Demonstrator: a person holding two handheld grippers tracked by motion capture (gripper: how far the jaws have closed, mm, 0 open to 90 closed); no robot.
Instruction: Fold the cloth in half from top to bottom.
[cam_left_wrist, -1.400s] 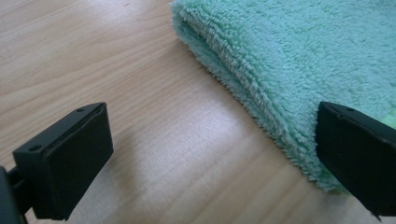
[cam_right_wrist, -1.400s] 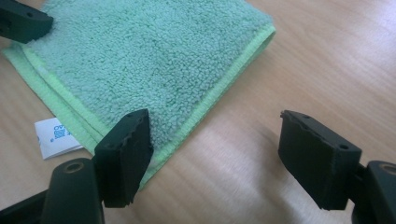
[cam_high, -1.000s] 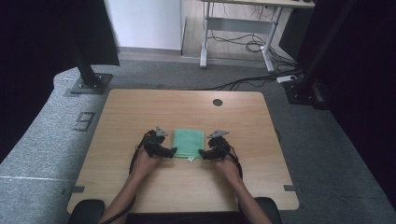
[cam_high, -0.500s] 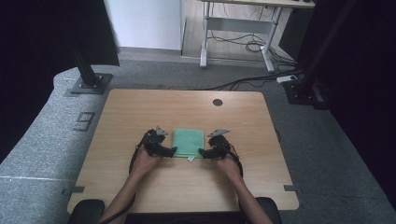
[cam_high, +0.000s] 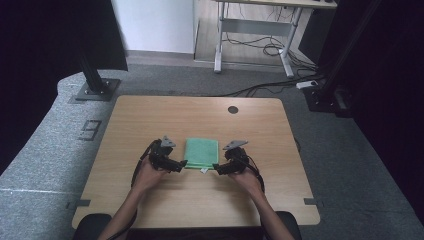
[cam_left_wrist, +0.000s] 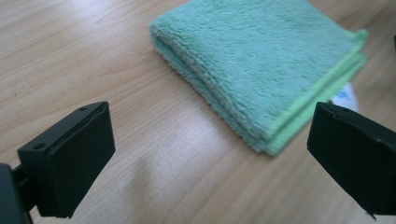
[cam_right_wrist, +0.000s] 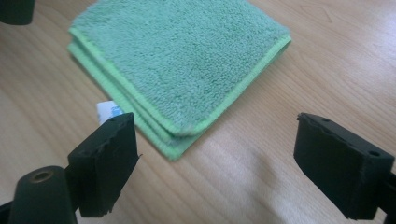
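Lying folded on the wooden table, a green cloth sits between both released hand-held grippers, seemingly untouched.

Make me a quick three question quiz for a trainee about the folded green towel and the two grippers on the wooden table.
1. True or false: the left gripper grips the folded green fleecy towel.
2. What lies on the light wooden table? A) green towel B) red cup C) steel spoon
3. Fill in: the right gripper stands ___, jaws wide apart, at the towel's near corner.

Key: 1 false; 2 A; 3 open
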